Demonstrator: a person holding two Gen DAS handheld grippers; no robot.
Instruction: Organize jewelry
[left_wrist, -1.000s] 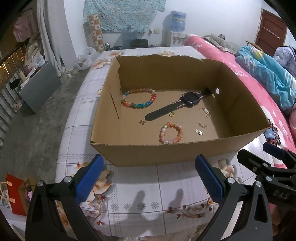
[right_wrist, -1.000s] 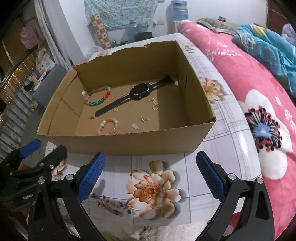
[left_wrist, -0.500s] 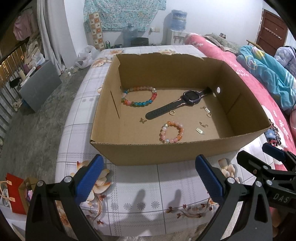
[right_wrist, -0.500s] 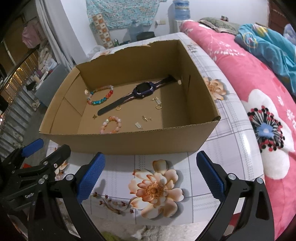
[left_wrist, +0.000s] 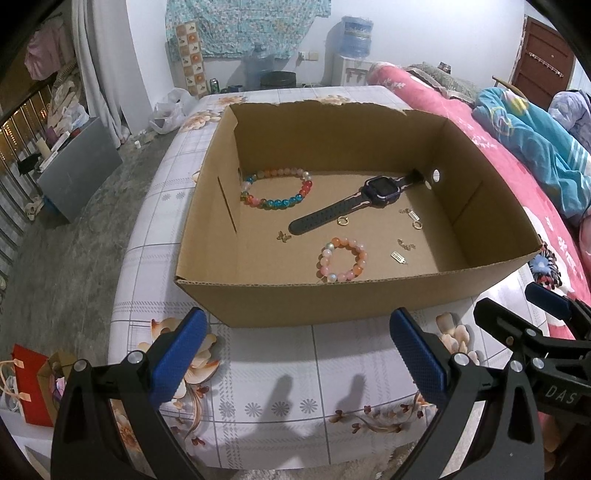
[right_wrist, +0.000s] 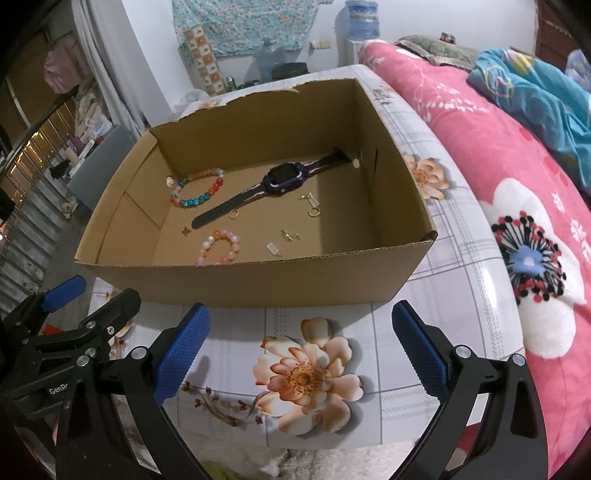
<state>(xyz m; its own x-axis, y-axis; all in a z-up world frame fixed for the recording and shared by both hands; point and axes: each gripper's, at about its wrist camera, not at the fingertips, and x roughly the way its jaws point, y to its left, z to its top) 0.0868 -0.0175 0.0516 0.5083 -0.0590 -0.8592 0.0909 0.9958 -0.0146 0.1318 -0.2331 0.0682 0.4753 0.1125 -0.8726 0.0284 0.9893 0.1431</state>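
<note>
Cardboard box (left_wrist: 332, 299), sitting on the flowered counter (left_wrist: 280, 398): holding a watch (left_wrist: 380, 190), two bead bracelets (one multicoloured (left_wrist: 275, 188), one pink (left_wrist: 341, 258)) and small gold pieces. Left gripper (left_wrist: 295, 354) and right gripper (right_wrist: 299, 350) hovering before it, fingers spread wide, gripping nothing.

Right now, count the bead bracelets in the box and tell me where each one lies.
2. The multicoloured bracelet lies at the far left of the cardboard box; the pink bracelet lies near the front wall, partly hidden.

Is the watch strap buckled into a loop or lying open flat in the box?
Open. The watch lies flat on the floor of the cardboard box, one strap end stretched toward the pink bracelet, the other toward the far corner.
</note>
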